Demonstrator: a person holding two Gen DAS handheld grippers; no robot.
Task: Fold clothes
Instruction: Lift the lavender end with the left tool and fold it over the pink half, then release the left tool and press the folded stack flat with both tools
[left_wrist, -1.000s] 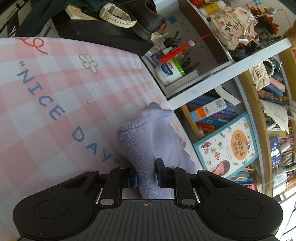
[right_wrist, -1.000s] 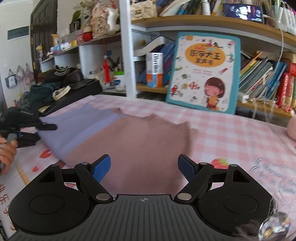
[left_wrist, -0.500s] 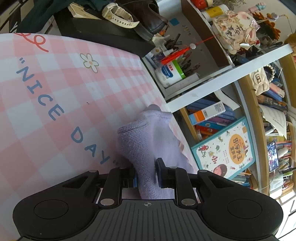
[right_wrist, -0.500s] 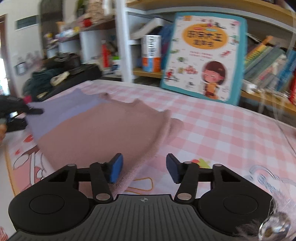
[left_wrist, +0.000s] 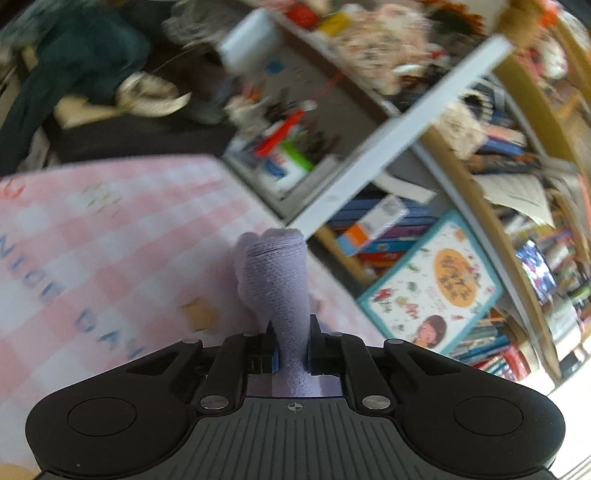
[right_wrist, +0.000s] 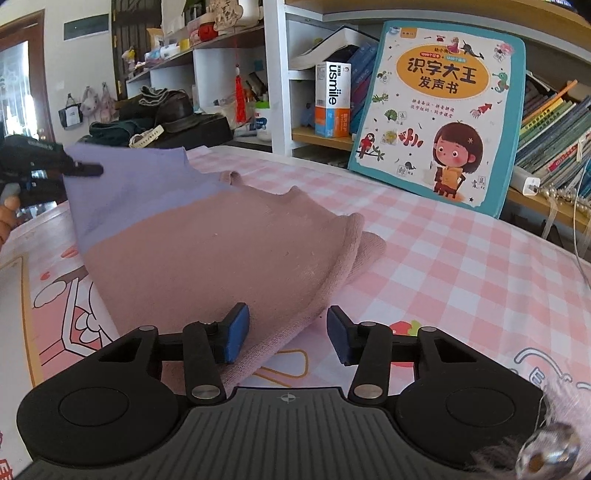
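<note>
Ahead of us: open checked tablecloth (right_wrist: 461, 266) right of the sweater (right_wrist: 221, 251); picture book (right_wrist: 439, 110) and bookshelf (right_wrist: 275, 74) block the far edge.

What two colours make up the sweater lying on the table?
Lilac at one end and dusty pink over the rest of the sweater, seen best in the right wrist view.

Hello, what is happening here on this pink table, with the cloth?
A person is folding a knitted garment, lilac at one end and dusty pink at the other, on the pink checked tablecloth. The left tool is shut on the lilac end and holds it above the cloth. The right tool is open; its jaws have just been closing around the pink edge near the camera, but the pads do not press it yet.
</note>
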